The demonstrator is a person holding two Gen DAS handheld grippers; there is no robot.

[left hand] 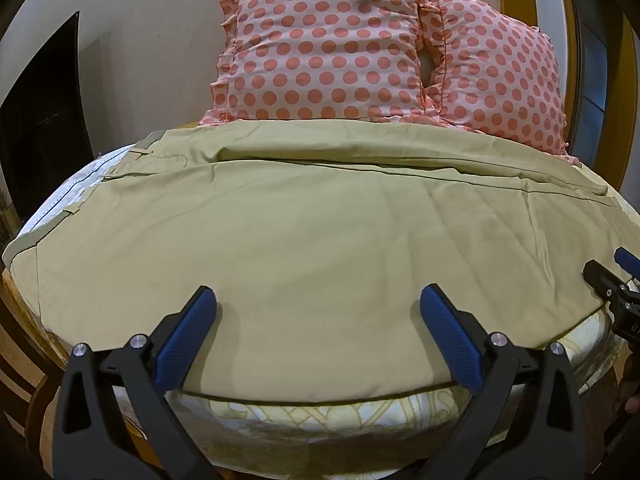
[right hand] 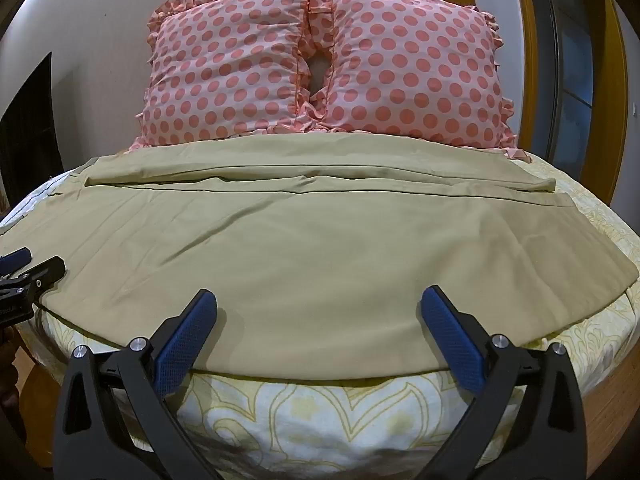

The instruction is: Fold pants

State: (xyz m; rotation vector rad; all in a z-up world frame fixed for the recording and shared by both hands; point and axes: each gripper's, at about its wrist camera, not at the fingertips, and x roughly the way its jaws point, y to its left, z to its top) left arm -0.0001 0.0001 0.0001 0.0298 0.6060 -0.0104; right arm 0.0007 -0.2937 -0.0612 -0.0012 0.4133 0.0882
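Note:
Khaki pants [left hand: 304, 216] lie spread sideways across the bed, waistband at the left, leg hems at the right; they also show in the right wrist view [right hand: 312, 248]. The far leg lies folded lengthwise along the back. My left gripper [left hand: 318, 300] is open and empty, just above the near edge of the pants. My right gripper [right hand: 319, 304] is open and empty, also over the near edge, further right. The right gripper shows at the right edge of the left wrist view [left hand: 612, 276], and the left gripper at the left edge of the right wrist view [right hand: 28, 272].
Two pink polka-dot pillows [left hand: 332, 48] [right hand: 412, 72] stand against the wall behind the pants. The bed sheet [right hand: 320, 412] is white with a yellow pattern. A dark panel [left hand: 40, 128] is at the left, a wooden door frame [right hand: 528, 40] at the right.

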